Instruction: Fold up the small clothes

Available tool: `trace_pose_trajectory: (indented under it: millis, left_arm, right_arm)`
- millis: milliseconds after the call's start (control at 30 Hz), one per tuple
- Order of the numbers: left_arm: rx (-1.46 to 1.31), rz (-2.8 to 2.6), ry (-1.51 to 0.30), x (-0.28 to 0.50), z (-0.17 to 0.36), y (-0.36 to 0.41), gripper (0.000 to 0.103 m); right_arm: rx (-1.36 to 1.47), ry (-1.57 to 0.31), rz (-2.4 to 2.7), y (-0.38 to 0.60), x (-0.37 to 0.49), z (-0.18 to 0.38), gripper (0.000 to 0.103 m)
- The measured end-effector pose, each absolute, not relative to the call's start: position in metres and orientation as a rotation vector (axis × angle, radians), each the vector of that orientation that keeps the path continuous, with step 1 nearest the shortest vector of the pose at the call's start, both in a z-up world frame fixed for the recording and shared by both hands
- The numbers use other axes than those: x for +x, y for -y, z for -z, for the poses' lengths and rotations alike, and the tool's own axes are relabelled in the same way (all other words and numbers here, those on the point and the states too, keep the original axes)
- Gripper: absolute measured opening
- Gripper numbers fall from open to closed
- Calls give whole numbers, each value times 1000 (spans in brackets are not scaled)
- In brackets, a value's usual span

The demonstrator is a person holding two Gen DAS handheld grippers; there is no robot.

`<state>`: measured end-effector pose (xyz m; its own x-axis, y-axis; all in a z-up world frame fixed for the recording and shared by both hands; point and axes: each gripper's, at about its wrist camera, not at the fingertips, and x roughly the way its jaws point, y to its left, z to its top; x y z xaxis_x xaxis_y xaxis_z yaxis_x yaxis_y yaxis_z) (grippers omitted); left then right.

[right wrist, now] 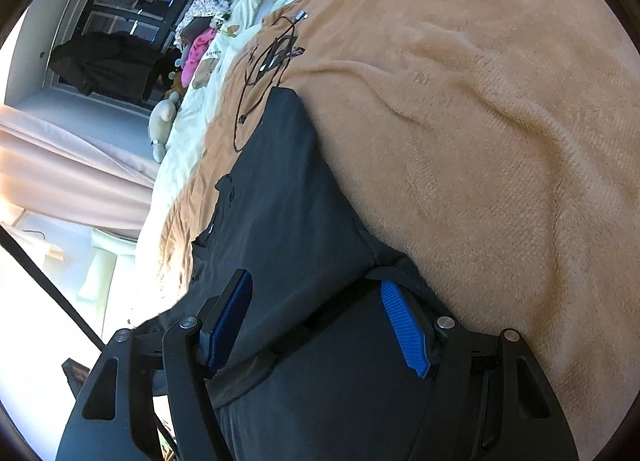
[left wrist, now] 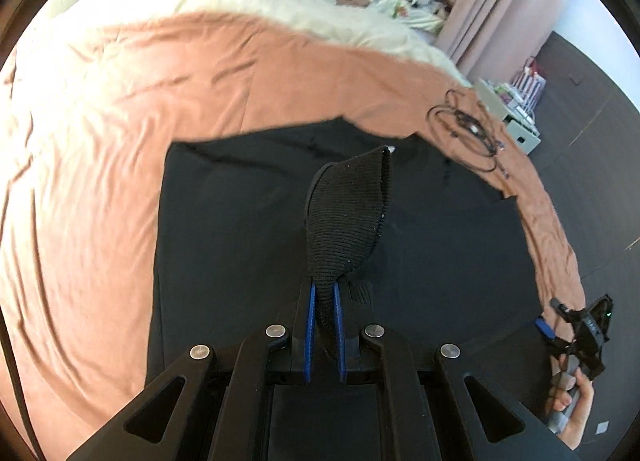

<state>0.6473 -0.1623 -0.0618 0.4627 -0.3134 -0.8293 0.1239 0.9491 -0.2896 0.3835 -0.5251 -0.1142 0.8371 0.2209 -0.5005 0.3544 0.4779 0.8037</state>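
**Black garment, ribbed edge lifted for a fold**

Garment [left wrist: 248, 229] is dark, lying spread flat on the peach blanket [left wrist: 120, 133] that covers the bed. Its ribbed edge [left wrist: 348, 213] (looks like a cuff or hem band, can't tell which) is pulled up off the rest & stands curled above the flat cloth.

L gripper [left wrist: 325, 301]: clenched on that ribbed edge, blue pads [left wrist: 311, 325] pinching the knit between them. R gripper [right wrist: 320, 317]: jaws spread wide, nothing between them, poised low over the near end of the garment w/ dark cloth under both fingers. From the left wrist view the R tool shows far off at the bed's right edge, held in a hand [left wrist: 572, 393].

A tangle of black cable [left wrist: 468, 133] sits on the blanket just beyond the garment's far corner, close to the cloth.

Step in hand, by my read: start of a fold, w/ one edge picked up and not yet carried across. Next move prob calls for L to bring the ribbed edge over onto the flat body, while R either pins the near cloth or closes on a matching edge so the fold stays even. Keep clear of the cable
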Motion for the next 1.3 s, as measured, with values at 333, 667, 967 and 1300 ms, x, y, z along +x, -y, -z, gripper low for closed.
trace_pose_trajectory:
  millis: [333, 667, 967, 1300]
  left_arm:
    - [-174, 195, -1159, 648, 118, 137, 15]
    - [-258, 225, -1112, 651, 106, 118, 56]
    - [-319, 247, -1147, 651, 125, 116, 59]
    - [-276, 193, -1238, 639, 149, 124, 11]
  right_arm:
    - [1131, -586, 59, 528, 375, 116, 66]
    - [1053, -522, 57, 525, 355, 79, 66]
    - [934, -606, 42, 495, 396, 104, 66]
    - [718, -684, 114, 469, 430, 89, 66]
